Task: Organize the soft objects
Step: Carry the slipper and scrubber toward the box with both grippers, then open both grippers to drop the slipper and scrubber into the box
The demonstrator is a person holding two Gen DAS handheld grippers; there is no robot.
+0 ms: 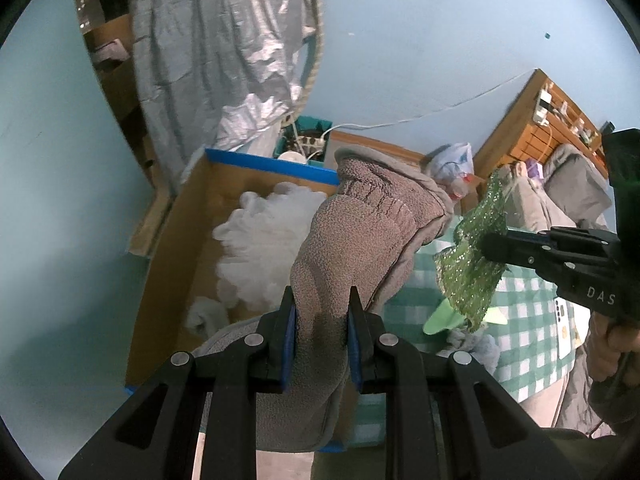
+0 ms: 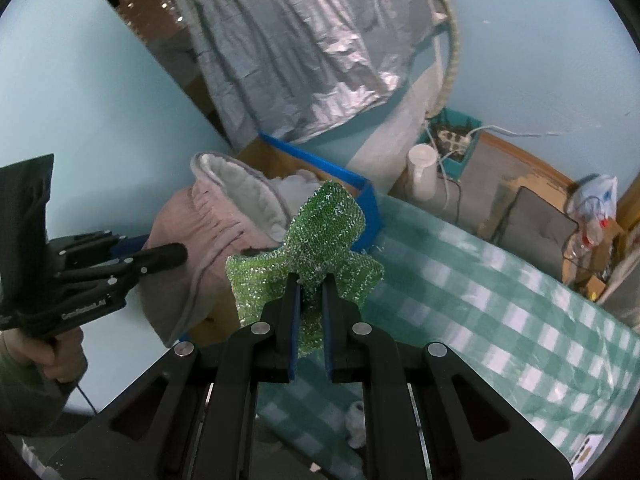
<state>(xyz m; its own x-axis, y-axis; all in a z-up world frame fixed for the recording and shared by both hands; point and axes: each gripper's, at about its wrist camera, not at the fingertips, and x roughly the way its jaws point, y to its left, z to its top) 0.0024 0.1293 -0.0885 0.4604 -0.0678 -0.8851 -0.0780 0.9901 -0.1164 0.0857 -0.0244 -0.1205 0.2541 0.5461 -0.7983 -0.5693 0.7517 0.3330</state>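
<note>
Fleece mitten (image 1: 352,240) clenched in left hand-held gripper (image 1: 321,340) hangs over cardboard box (image 1: 180,216); right hand-held gripper (image 2: 310,308), grasping green scouring cloth (image 2: 316,240), sits farther off.

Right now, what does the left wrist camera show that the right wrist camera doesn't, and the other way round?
Only the left wrist view shows the white fluffy stuffing heaped deep in the cardboard box, a mint green piece on the checked cloth, and a phone.

Only the right wrist view shows the mitt's white quilted lining and a white cylinder behind the table.

Both show the grey fleece mitt clamped in the left gripper, the glittery green cloth clamped in the right gripper, and the green checked tablecloth.
</note>
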